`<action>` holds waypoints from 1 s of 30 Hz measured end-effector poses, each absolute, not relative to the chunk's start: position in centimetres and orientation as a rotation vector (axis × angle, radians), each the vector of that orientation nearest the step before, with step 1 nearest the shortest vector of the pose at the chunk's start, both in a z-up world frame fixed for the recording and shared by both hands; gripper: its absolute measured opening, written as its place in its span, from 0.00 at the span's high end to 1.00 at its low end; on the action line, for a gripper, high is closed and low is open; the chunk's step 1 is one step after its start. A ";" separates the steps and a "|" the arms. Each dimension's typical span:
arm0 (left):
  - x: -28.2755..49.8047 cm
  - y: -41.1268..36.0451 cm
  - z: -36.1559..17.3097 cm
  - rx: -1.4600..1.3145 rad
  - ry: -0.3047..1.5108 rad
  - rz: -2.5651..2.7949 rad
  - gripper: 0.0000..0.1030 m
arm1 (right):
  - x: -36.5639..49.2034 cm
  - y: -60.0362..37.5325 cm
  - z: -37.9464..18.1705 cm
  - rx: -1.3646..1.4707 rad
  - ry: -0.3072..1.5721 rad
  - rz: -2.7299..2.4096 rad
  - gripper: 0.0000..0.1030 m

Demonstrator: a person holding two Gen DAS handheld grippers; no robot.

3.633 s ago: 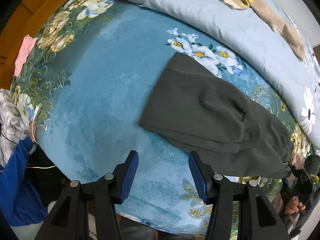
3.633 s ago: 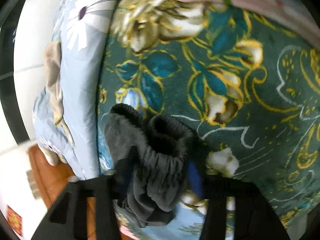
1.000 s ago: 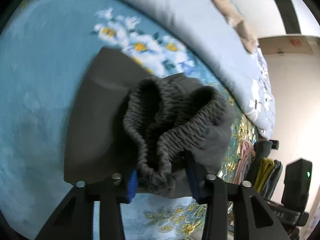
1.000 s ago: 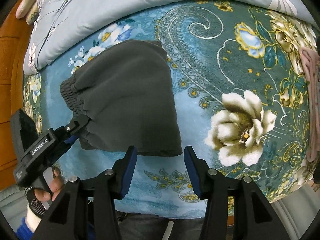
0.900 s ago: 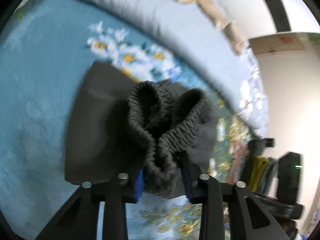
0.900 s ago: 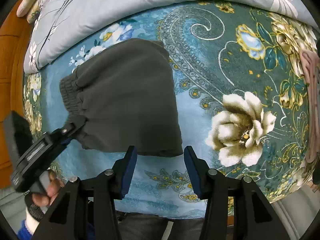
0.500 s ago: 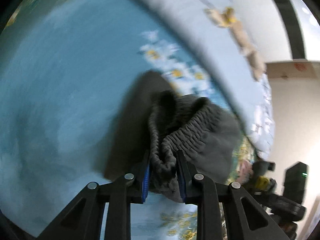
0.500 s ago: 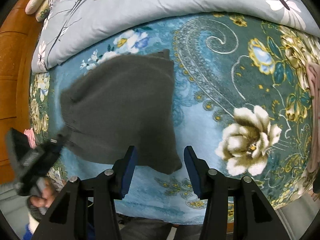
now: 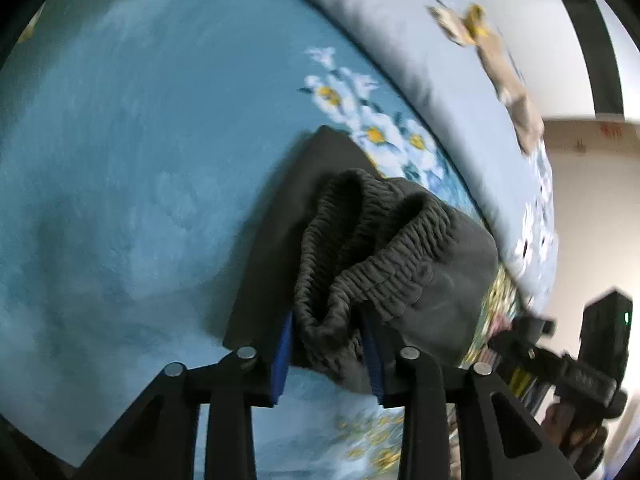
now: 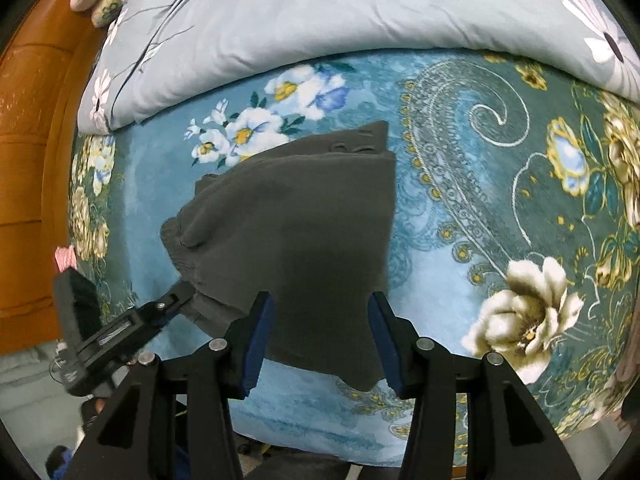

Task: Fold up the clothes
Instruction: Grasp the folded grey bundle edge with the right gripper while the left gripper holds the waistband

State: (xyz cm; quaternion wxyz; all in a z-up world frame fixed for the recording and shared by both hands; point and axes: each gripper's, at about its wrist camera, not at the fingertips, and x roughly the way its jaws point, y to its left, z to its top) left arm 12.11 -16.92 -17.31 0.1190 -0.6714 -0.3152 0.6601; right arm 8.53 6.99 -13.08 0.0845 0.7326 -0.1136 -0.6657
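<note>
Low in the centre of my left wrist frame, my left claw (image 9: 326,354) is clamped on the bunched elastic waistband (image 9: 360,248) of the dark grey trousers (image 10: 296,232), its blue pads pinched closer together than they were a second ago, and the band is now lifted and carried toward the left of the frame over the plain blue stretch of the bed (image 9: 120,160). My right claw (image 10: 320,340) has let go of the garment it held a few seconds back and now hangs with its pads spread wide over the near edge of the cloth, gripping nothing. I judge this to mean the fold is under way: the waist end is being drawn over the rest, and the right side is free to pin or smooth the crease. Seen from the right wrist, the trousers lie in the middle of the frame as a soft, roughly four-sided slab, matte and fleecy, with stacked layers showing at the far edge and a rumpled lip toward the left where my left claw pulls. The waistband is ribbed and gathered in tight ridges, curling into two loops. Under it, the bed cover is plush, teal with white and gold flowers, and a smooth pale blue quilt (image 10: 320,12) fills the upper frame.
</note>
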 end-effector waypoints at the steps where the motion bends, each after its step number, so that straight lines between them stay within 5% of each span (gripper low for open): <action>1: 12.1 -16.8 -16.6 -1.957 -0.877 1.941 0.64 | 8.6 6.9 -13.2 2.188 -0.326 -1.986 0.51; 10: 10.2 -14.6 -10.3 -1.763 -0.675 2.020 0.62 | 8.5 9.1 -12.9 2.198 -0.303 -2.063 0.51; 17: 8.4 -8.4 -12.0 -1.741 -0.573 1.966 0.62 | 8.3 6.8 -13.2 2.129 -0.299 -1.993 0.51; 30: 7.9 -10.5 -18.1 -1.911 -0.817 1.929 0.62 | 6.6 4.9 -17.3 2.180 -0.308 -1.908 0.45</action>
